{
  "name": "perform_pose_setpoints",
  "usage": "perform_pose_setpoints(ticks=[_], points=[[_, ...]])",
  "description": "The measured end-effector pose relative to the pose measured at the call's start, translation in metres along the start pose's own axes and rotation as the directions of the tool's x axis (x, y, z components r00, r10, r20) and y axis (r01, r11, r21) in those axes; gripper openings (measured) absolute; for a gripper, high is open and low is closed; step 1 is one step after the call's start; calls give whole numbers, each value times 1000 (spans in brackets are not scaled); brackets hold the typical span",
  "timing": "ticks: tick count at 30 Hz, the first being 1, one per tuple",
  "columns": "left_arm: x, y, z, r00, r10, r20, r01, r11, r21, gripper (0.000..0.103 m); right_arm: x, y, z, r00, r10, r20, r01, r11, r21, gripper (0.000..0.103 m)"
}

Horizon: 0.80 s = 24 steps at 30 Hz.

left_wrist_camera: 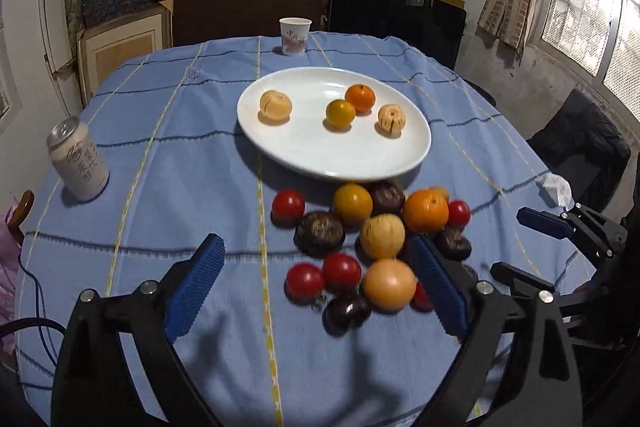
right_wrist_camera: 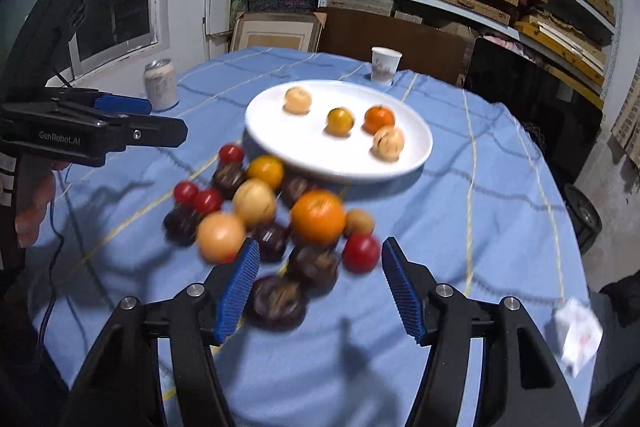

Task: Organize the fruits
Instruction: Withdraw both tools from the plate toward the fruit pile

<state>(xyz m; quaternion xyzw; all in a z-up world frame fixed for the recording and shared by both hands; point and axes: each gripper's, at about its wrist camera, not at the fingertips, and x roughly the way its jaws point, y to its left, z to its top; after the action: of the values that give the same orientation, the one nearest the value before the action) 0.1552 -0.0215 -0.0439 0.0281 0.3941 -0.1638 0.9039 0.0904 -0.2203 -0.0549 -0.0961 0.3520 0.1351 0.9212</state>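
A white plate [left_wrist_camera: 304, 151] on the blue tablecloth holds several fruits: two pale ones, a yellow one and an orange [left_wrist_camera: 360, 98]. In front of it lies a pile of loose fruit [left_wrist_camera: 360, 247]: red tomatoes, dark round fruits, oranges and pale ones. My left gripper [left_wrist_camera: 316, 251] is open and empty, hovering over the near side of the pile. My right gripper [right_wrist_camera: 320, 259] is open and empty, just above the dark fruits [right_wrist_camera: 312, 263] and a red tomato [right_wrist_camera: 360, 251]. The plate [right_wrist_camera: 280, 143] and pile also show in the right wrist view.
A drink can [left_wrist_camera: 78, 165] stands at the table's left. A paper cup [left_wrist_camera: 295, 35] stands behind the plate. A crumpled tissue [left_wrist_camera: 556, 189] lies at the right edge. Shelves of boxes fill the back wall. The right gripper shows in the left view [left_wrist_camera: 536, 247].
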Motion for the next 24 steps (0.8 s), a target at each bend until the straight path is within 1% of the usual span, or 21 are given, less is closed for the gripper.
perform_pose_setpoints(ticks=[2, 4, 6, 8, 11, 16, 24], points=[[-3, -2, -18, 1000, 6, 1, -6, 1000, -5, 92, 3, 10, -12, 1000, -5, -14, 5, 1000, 7, 64], [-5, -7, -35, 1000, 28, 1, -28, 1000, 8, 92, 10, 16, -20, 999, -18, -35, 18, 1000, 20, 64], [-2, -13, -47, 998, 64, -7, -63, 997, 37, 92, 15, 19, -22, 999, -29, -40, 30, 999, 29, 64], [0, -17, -55, 997, 68, -21, -67, 996, 55, 92, 19, 21, -22, 998, -28, -47, 30, 999, 35, 64], [1, -17, -62, 997, 76, -30, -74, 996, 49, 92, 24, 22, -20, 998, -38, -60, 41, 998, 47, 63], [0, -13, -64, 997, 75, -31, -74, 997, 24, 92, 28, 25, -18, 997, -37, -66, 40, 998, 44, 63], [1, -13, -63, 997, 74, -27, -74, 997, 18, 92, 29, 18, -18, 998, -13, -67, 18, 996, 85, 63]])
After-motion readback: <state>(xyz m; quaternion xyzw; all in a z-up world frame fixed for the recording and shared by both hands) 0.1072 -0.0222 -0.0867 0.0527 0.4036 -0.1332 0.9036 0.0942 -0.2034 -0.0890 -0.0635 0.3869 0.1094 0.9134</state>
